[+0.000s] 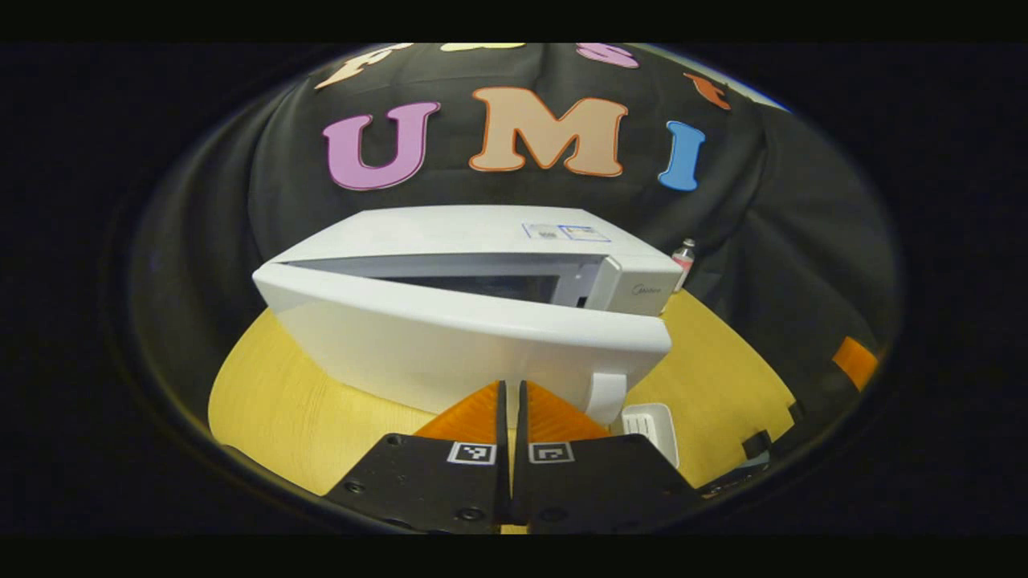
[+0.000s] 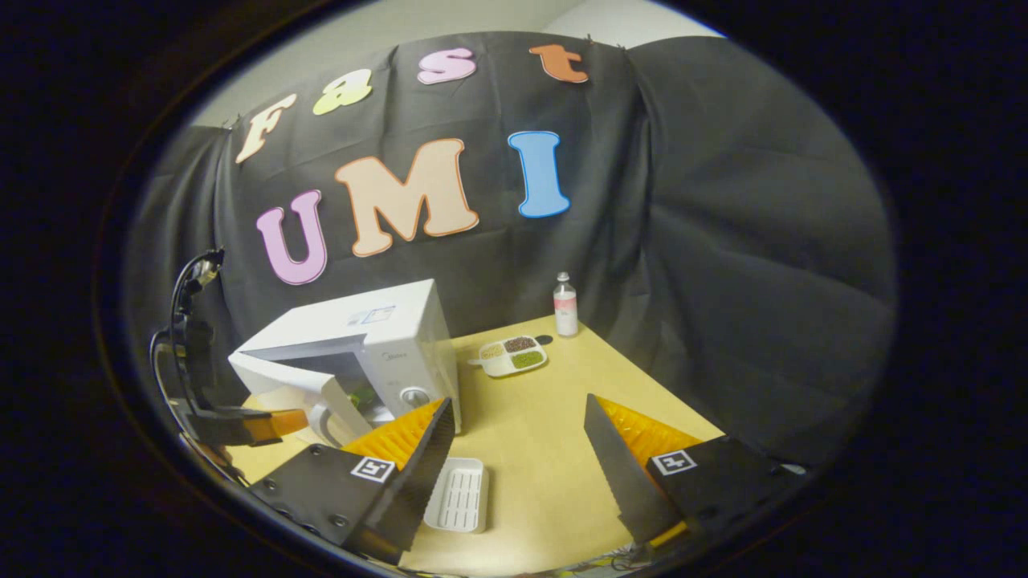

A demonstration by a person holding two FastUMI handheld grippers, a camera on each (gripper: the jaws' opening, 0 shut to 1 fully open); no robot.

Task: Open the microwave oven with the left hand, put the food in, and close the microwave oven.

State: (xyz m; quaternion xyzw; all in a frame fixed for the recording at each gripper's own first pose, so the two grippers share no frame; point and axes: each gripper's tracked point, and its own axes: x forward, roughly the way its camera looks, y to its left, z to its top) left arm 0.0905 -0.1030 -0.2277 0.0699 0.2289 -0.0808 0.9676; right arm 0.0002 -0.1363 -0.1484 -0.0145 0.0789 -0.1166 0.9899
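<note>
Microwave [image 1: 482, 321] sits dead ahead of my left gripper [image 1: 511, 401], its door [image 1: 450, 337] partly ajar and swung toward me, the long edge running across my view. My left fingers are pressed together with nothing between them, tips right at the door's face, just beside the handle [image 1: 606, 395]. I reckon a push on that door is what comes next, and my left is far nearer than my right. My right gripper [image 2: 518, 433] hangs wide open and empty over the table [image 2: 538, 417], well apart from the microwave. Something green shows inside the oven. I count one microwave, one white tray [image 2: 459, 495], one divided dish [image 2: 512, 356], one bottle [image 2: 565, 303].
</note>
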